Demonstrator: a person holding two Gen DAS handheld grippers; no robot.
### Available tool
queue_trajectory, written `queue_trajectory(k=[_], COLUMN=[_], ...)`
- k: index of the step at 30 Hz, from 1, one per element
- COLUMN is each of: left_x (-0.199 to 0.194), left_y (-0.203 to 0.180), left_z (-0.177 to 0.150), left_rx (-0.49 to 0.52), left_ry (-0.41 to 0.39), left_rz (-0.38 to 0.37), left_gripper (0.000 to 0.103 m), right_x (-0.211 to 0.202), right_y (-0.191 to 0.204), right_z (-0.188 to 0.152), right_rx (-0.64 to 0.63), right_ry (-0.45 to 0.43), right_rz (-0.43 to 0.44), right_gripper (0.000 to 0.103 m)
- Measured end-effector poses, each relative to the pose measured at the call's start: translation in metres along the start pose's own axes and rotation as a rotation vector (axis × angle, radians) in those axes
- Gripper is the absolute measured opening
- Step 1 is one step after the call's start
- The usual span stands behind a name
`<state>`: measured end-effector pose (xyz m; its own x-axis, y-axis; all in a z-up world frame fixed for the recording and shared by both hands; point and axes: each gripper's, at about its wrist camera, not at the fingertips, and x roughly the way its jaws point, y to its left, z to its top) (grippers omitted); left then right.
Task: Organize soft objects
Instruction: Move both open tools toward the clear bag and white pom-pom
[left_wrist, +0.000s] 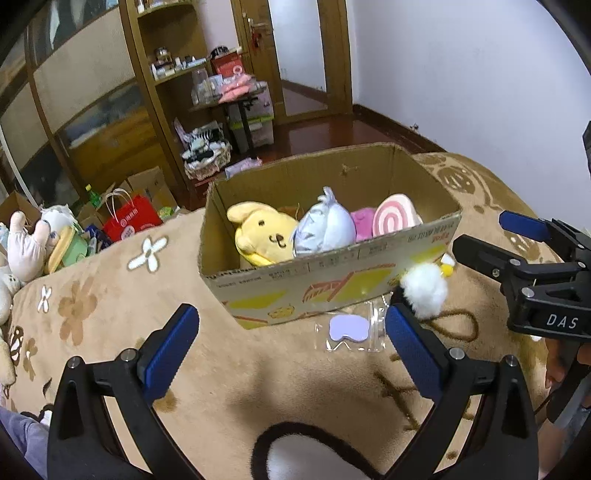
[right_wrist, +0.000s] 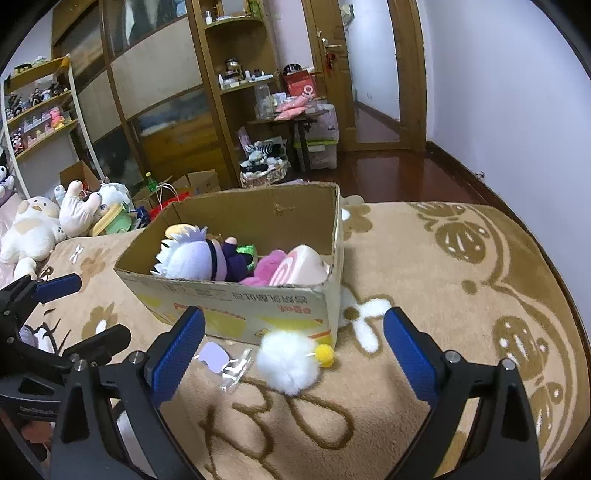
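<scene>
One cardboard box (left_wrist: 332, 284) is seen on the blanket. Four plush toys are counted inside it: one yellow dog plush (left_wrist: 264, 232), one pale blue-haired doll (left_wrist: 325, 229), one pink plush (left_wrist: 364, 221) and one swirl-roll plush (left_wrist: 395, 218). One white pompom (right_wrist: 288, 363) and one clear packet (left_wrist: 351, 330) are counted outside the box. Two claws are seen, the left claw (left_wrist: 291, 350) and the right claw (right_wrist: 293, 358).

Our right gripper (right_wrist: 293, 354) hangs with its jaws spread wide above the tan blanket (right_wrist: 424, 266). Between its blue pads (right_wrist: 177, 354) lies a white pompom (right_wrist: 286, 363) with a small yellow ball (right_wrist: 325, 355) touching its right side, just in front of the cardboard box (right_wrist: 236, 306). In the box we see a white-haired doll (right_wrist: 195, 256), a pink plush (right_wrist: 269, 264) and a swirl roll plush (right_wrist: 299, 267). Our left gripper (right_wrist: 79, 308) shows at the left edge, jaws apart.
</scene>
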<state>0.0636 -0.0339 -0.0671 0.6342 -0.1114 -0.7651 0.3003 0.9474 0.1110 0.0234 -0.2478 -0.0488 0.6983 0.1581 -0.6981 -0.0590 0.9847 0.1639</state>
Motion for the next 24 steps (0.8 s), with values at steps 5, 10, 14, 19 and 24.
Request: queue_trajectory(k=[5,10,14,19,24], left_x=[0.019,0.037,0.05,0.064,0.077], left_y=[-0.002,-0.001,-0.006,-0.011,-0.022], left_z=[-0.001,-0.002,-0.004,-0.007,-0.011], left_rx=[-0.007,0.0,0.014,0.024,0.051], left_ry=[0.054,0.093,0.114,0.122,0.133], left_rz=[-0.013,-0.024,-0.029,-0.059,-0.101], left_gripper=[0.1,0.1,0.1,0.1,0.1], right_x=[0.012,0.025,0.034,0.046,0.06], right_y=[-0.003,-0.009,-0.014,-0.018,-0.021], right_z=[-0.005,-0.009,-0.01,-0.013,-0.017], right_rx=[0.007,0.031,0.051,0.068,0.085], right_ry=[0.029,0.054,0.075,0.105,0.141], right_rz=[-0.008,-0.01,-0.01,-0.01,-0.015], right_gripper=[0.101,0.101,0.101,0.101,0.101])
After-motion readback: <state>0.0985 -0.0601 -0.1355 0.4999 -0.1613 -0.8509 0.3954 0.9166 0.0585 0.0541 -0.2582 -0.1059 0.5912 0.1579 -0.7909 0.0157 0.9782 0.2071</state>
